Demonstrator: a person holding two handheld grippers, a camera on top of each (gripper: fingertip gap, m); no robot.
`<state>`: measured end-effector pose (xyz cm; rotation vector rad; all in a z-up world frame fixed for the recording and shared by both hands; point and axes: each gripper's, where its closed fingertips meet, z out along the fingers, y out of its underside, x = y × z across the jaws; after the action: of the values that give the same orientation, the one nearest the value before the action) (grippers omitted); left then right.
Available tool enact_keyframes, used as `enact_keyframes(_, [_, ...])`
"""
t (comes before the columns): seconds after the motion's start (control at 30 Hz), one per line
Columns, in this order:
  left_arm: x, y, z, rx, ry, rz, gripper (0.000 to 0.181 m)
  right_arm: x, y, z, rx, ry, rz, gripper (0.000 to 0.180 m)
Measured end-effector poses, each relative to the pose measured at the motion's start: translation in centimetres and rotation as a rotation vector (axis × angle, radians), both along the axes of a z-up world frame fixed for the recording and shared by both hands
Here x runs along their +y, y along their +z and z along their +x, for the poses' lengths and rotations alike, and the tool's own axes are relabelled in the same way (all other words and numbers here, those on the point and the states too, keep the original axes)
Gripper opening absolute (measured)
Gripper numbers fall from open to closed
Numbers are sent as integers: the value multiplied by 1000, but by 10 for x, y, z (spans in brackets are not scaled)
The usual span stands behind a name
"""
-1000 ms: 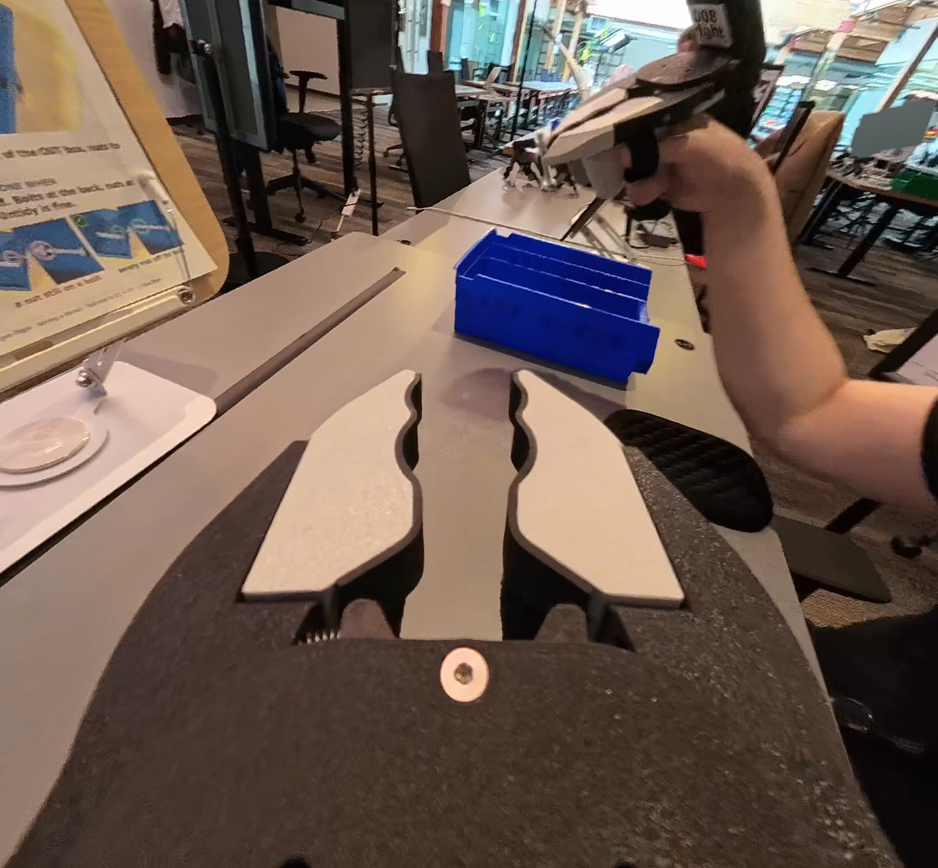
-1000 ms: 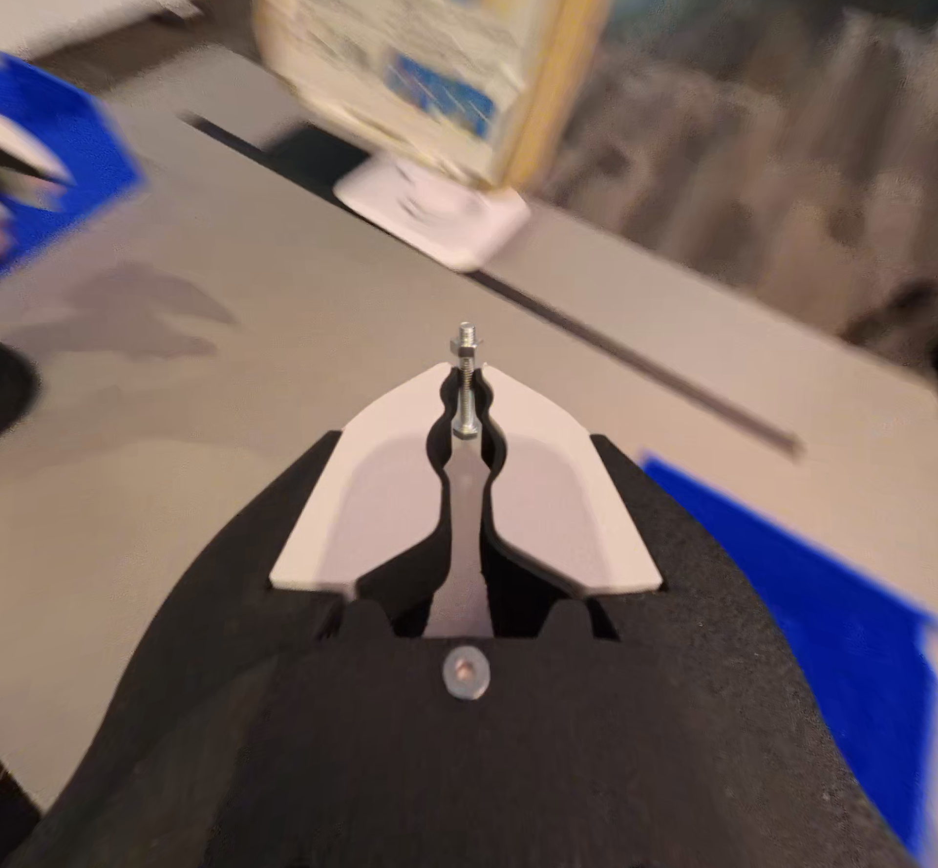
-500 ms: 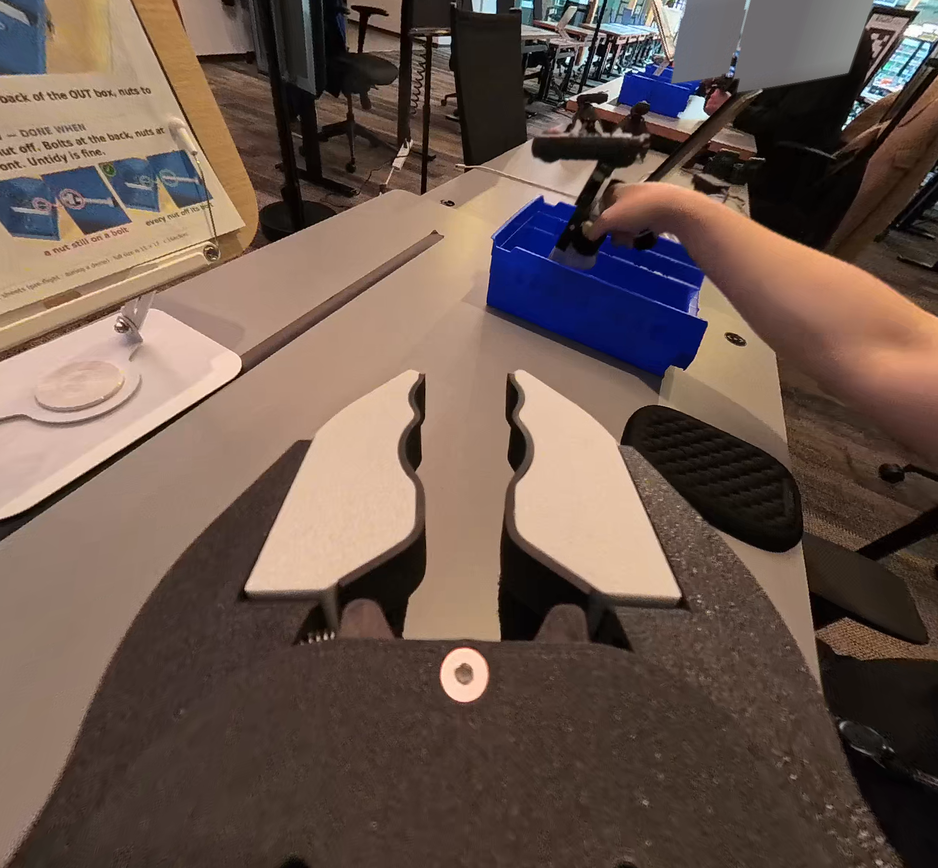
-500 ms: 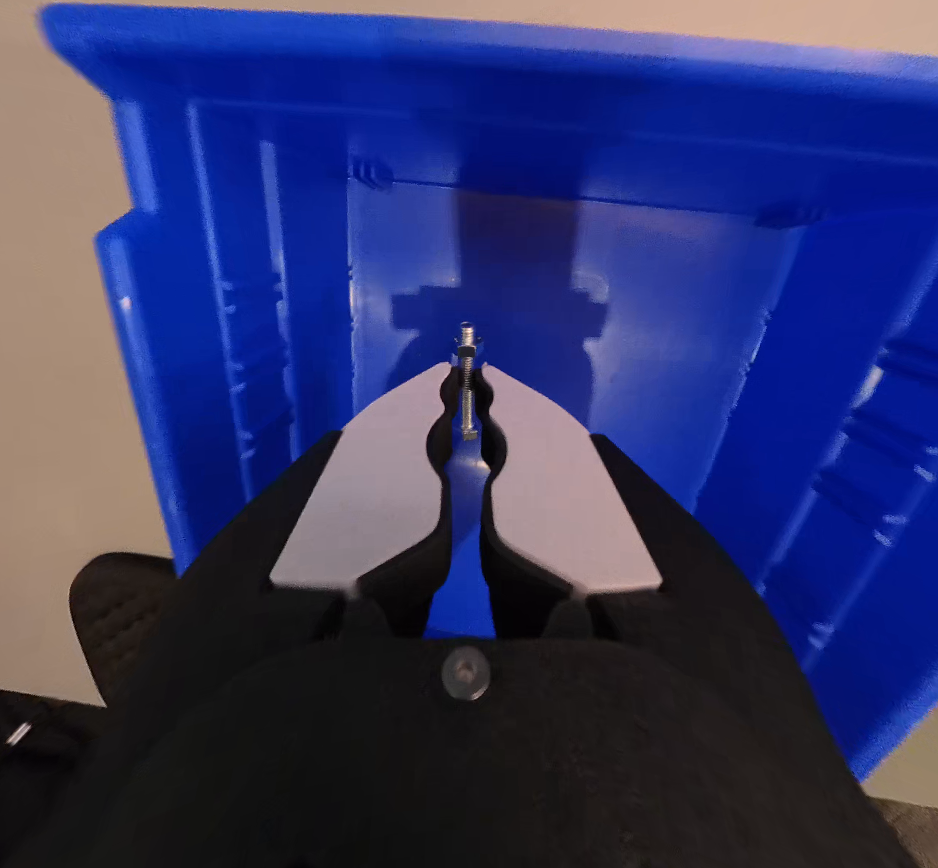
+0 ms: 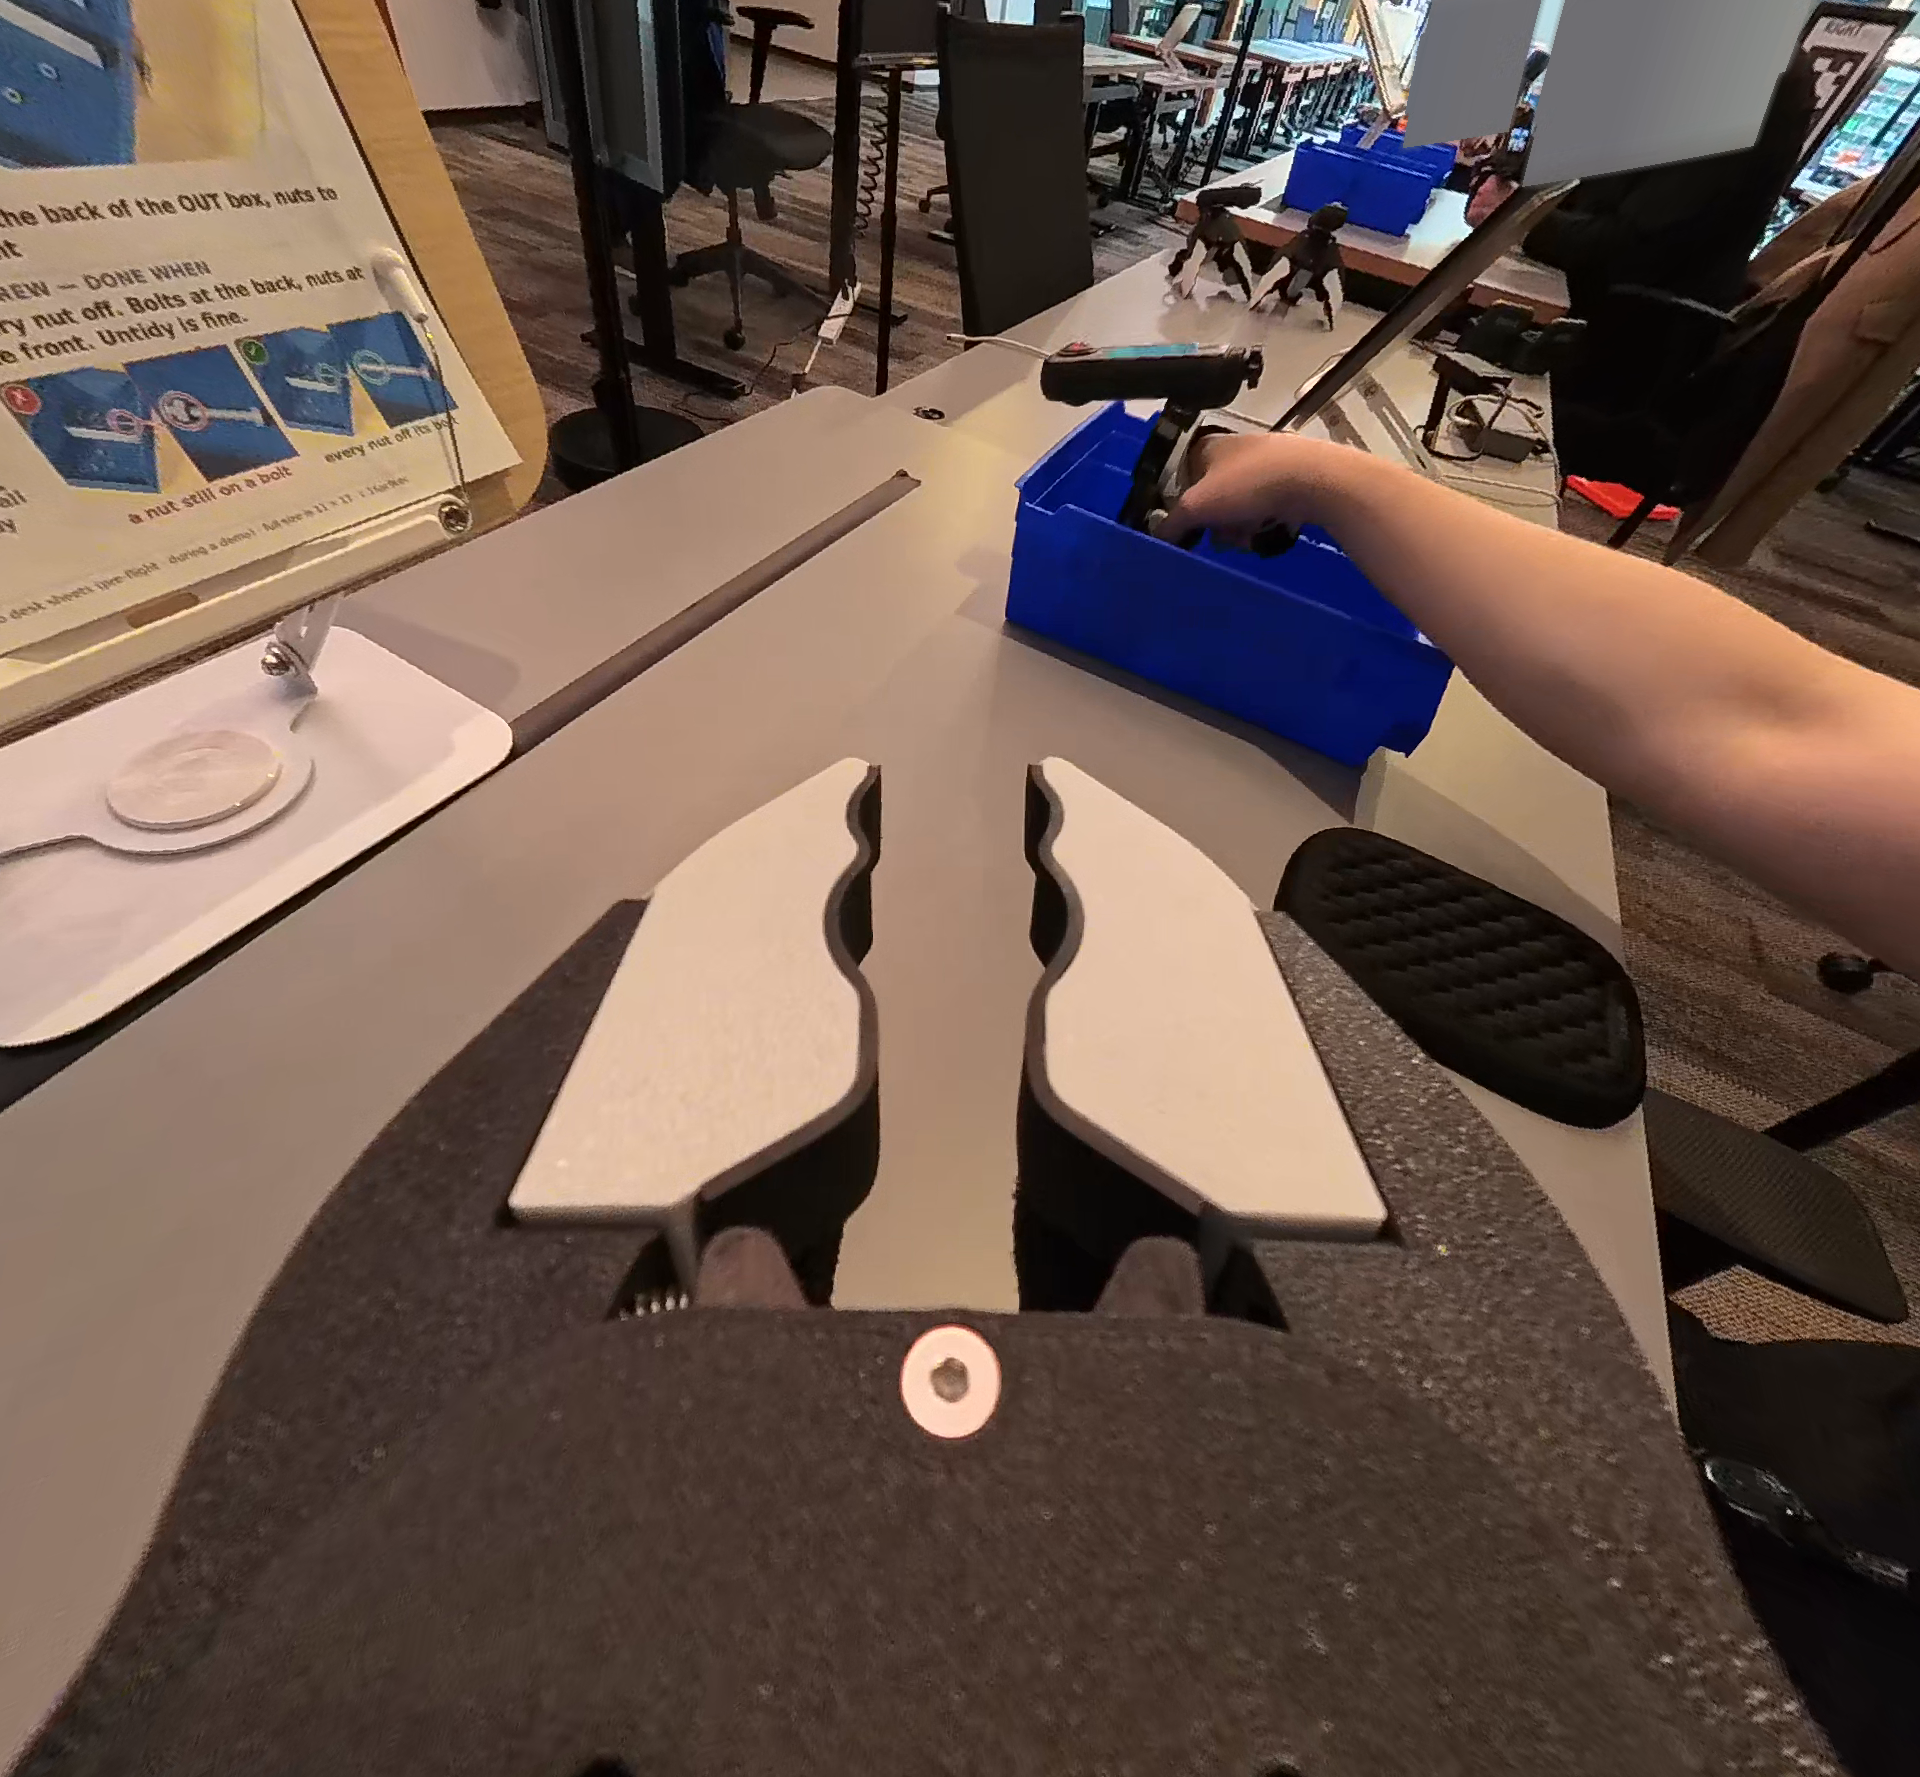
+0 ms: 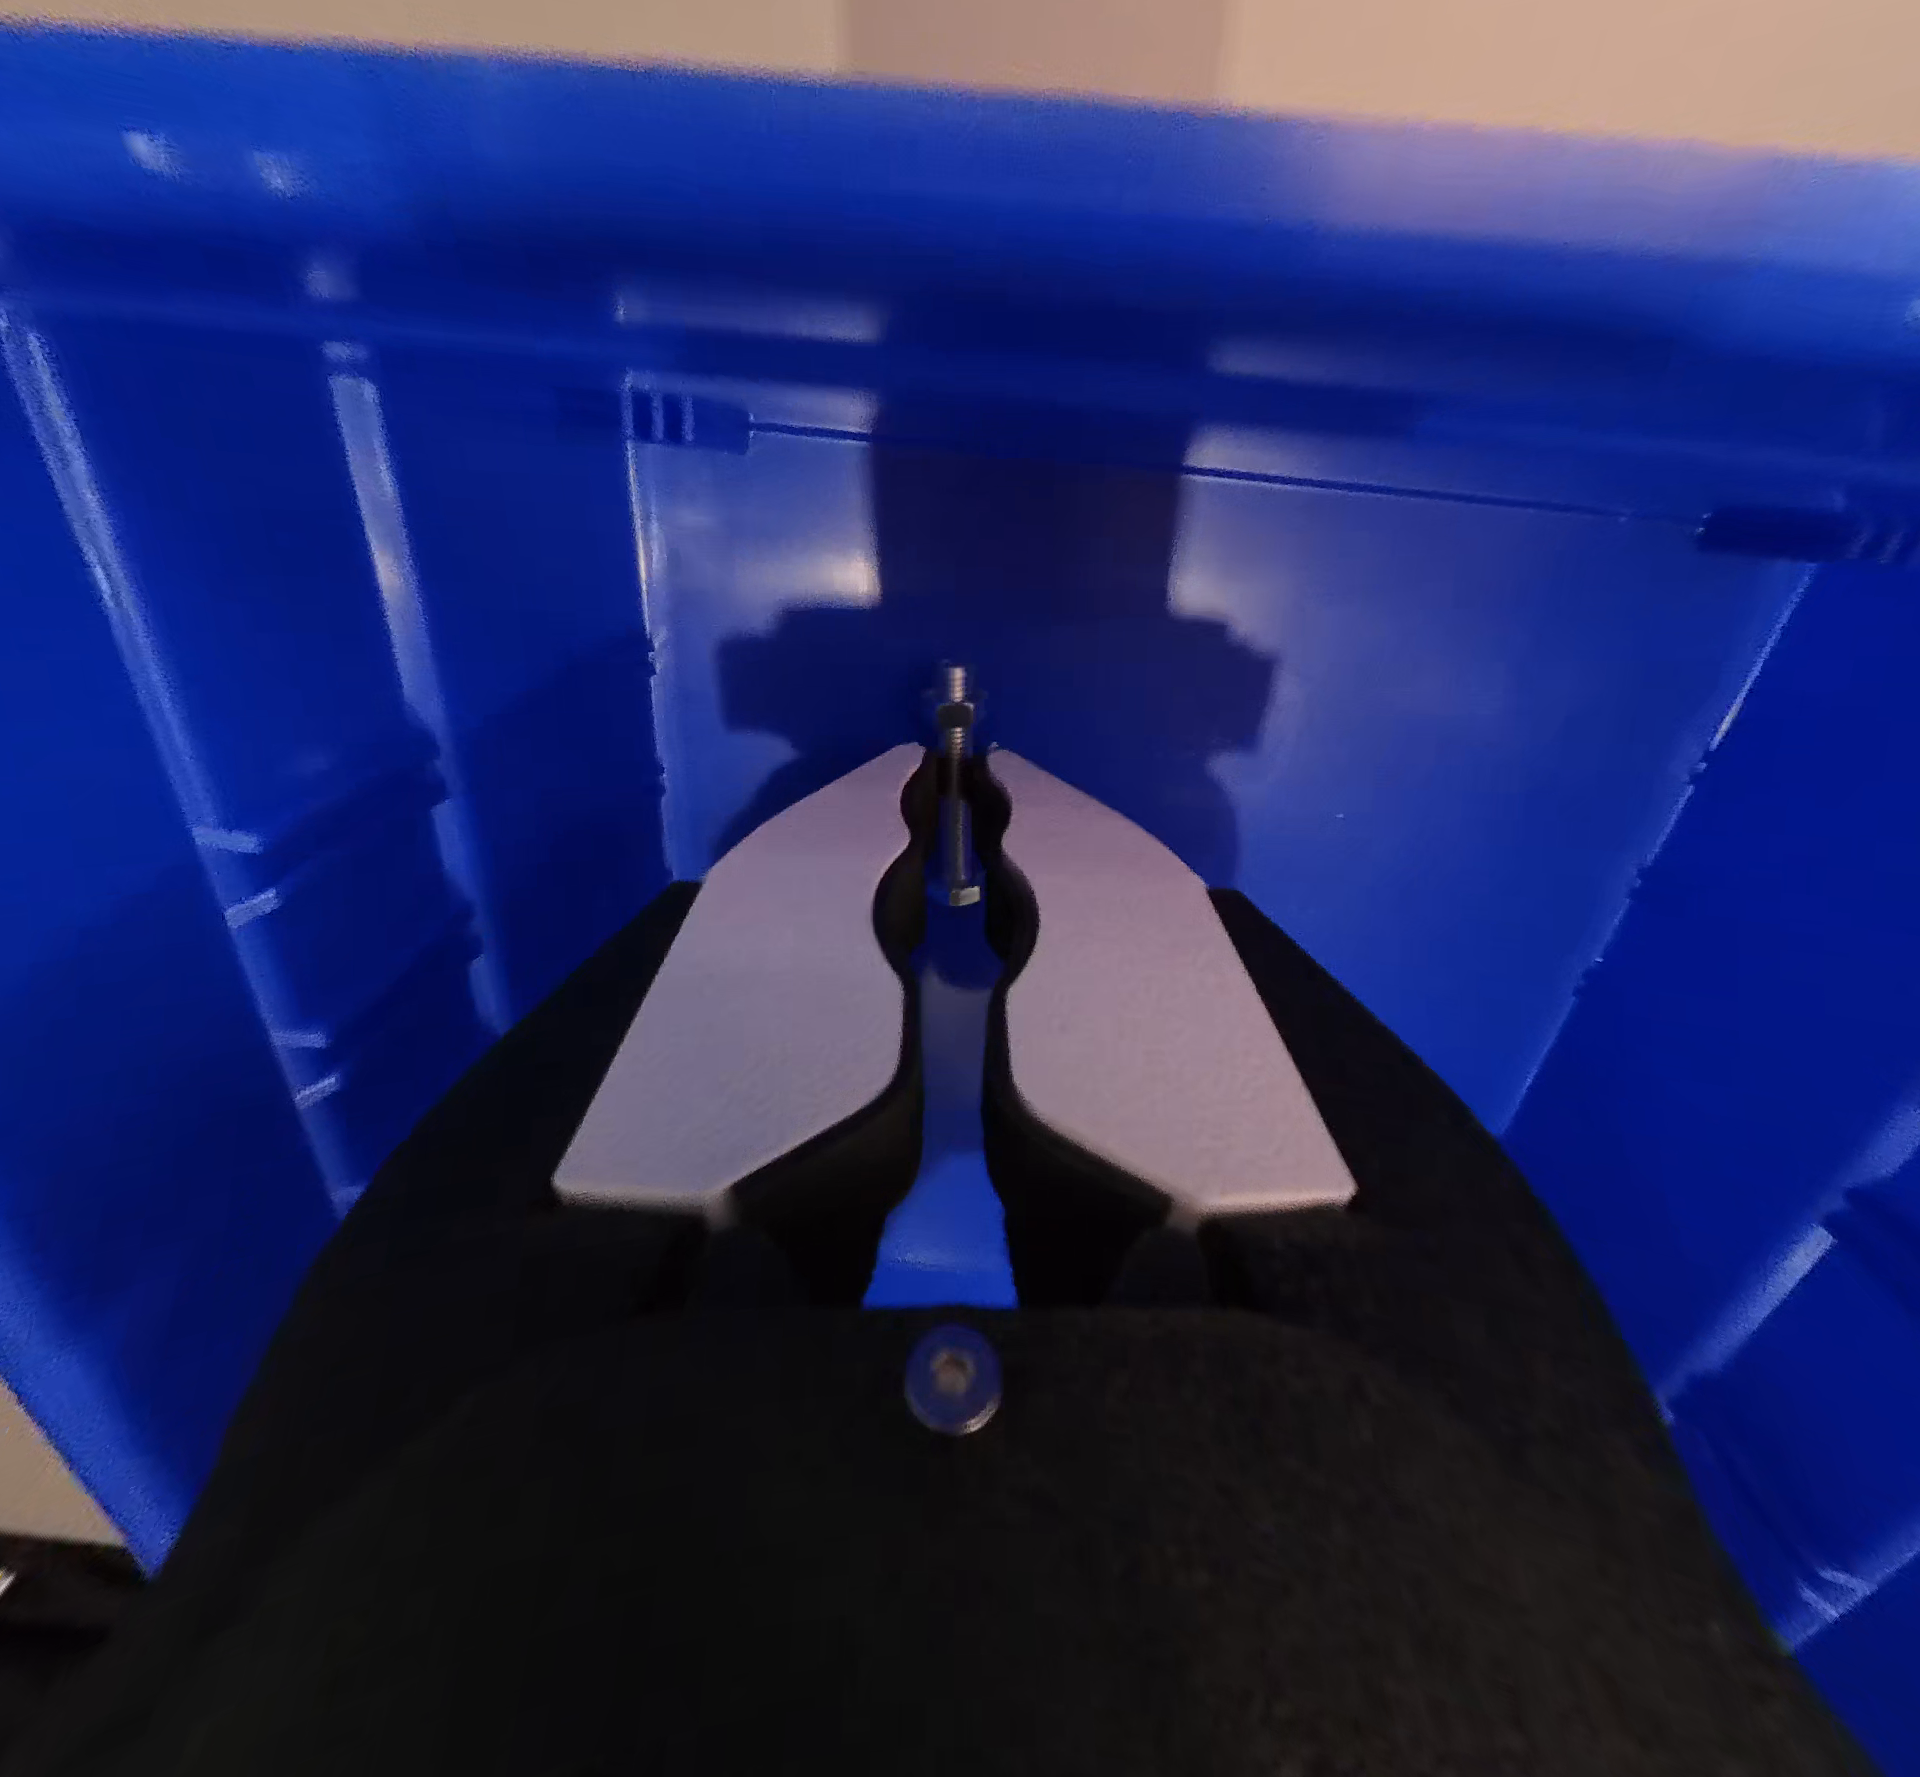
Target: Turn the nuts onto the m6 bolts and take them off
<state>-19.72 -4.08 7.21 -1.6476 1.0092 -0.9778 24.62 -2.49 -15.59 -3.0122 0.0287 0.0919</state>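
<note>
Right gripper point(image 6: 954, 761) is down inside the blue bin point(image 6: 312, 584), its fingers pressed together on an M6 bolt point(image 6: 954, 813). The bolt's long axis runs straight forward along the fingers: head back in the notch between them, threaded end poking out past the tips toward the bin floor. A nut point(image 6: 952, 715) sits on the thread just beyond the fingertips, close to the free end.

From the left wrist view the right gripper point(image 5: 1164, 480) reaches into the far end of the bin point(image 5: 1226, 626), the person's hand point(image 5: 1257, 491) wrapped on its handle. The left gripper point(image 5: 951, 854) hangs over the grey table point(image 5: 727, 667), well short of the bin, its fingers spread with nothing between them.

Judgement: the right gripper alone is placed to act on the bolt. The bolt points at the floor, so letting go likely drops it end-first; whether the tip touches the floor cannot be told. An instruction board point(image 5: 208, 273) stands to the left.
</note>
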Motion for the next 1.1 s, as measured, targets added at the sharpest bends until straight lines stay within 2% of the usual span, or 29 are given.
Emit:
enact_keyframes(0.17, [-1, 2, -2, -7, -2, -1, 26, 1, 5, -1, 4, 4, 16, 14])
enact_keyframes(0.27, [-2, 7, -4, -19, 3, 5, 26, 7, 29, 0, -9, 1, 97, 22])
enact_keyframes(0.37, [-2, 12, -8, -23, 13, 24, 26, 10, 79, 8, -122, 7, 213, 21])
enact_keyframes(0.47, [3, 15, -13, -11, 55, 55, 26, 17, 154, -10, -184, 9, 466, 26])
enact_keyframes(0.57, [15, 13, -18, 7, 126, 89, 27, 24, 223, -76, -112, 99, 798, 28])
enact_keyframes(0.7, [38, 7, -31, 21, 244, 122, 28, 26, 273, -178, -84, 311, 1103, 36])
enact_keyframes(0.83, [60, 5, -50, 15, 364, 171, 28, 30, 298, -251, 8, 412, 1283, 50])
enact_keyframes(0.9, [69, 7, -59, 8, 420, 202, 28, 31, 301, -271, 48, 426, 1349, 50])
enact_keyframes(1.0, [75, 11, -69, 7, 473, 249, 28, 31, 297, -296, 111, 494, 1430, 45])
enact_keyframes(1.1, [77, 8, -72, 25, 475, 231, 28, 38, 276, -300, 64, 532, 1371, 45])
